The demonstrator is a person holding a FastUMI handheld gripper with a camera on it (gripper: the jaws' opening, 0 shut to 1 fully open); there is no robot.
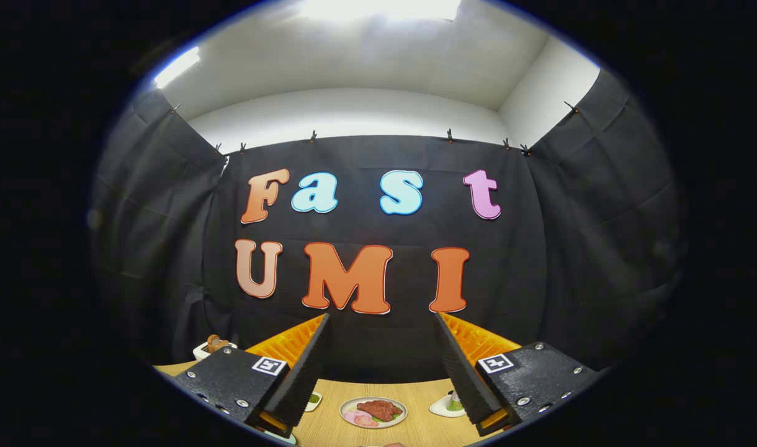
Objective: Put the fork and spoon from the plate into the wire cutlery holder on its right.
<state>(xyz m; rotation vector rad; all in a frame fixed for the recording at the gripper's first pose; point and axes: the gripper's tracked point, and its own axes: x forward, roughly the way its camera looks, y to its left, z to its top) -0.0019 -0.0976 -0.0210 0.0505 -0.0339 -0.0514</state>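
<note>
Gripper (381,366), nearest item: two fingers spread wide apart, raised above the table, nothing between them and nothing held; each finger body carries a small square marker on its upper face. Wooden table (378,388), light-toned, seen low between and below the fingers. Round plate (373,412), taken as landmark: lies on the table between the two fingers and just ahead of them, white with a patterned rim; it bears a dark reddish-brown piece of food with pale pink slices beside it. Whether the fork and spoon lie on this plate cannot be told; neither utensil can be made out, nor can a wire cutlery holder. Small white dish (450,406), to the right of the plate, partly hidden behind the right finger, holding something pale green and upright. Small square dish (313,400), to the left of the plate, partly hidden behind the left finger, with green contents. White bowl (210,347), well to the left of the plate and farther back, beyond the left finger, holding brown items. Black cloth wall (571,248), behind the table on all sides, clipped along its top edge to white panels.
</note>
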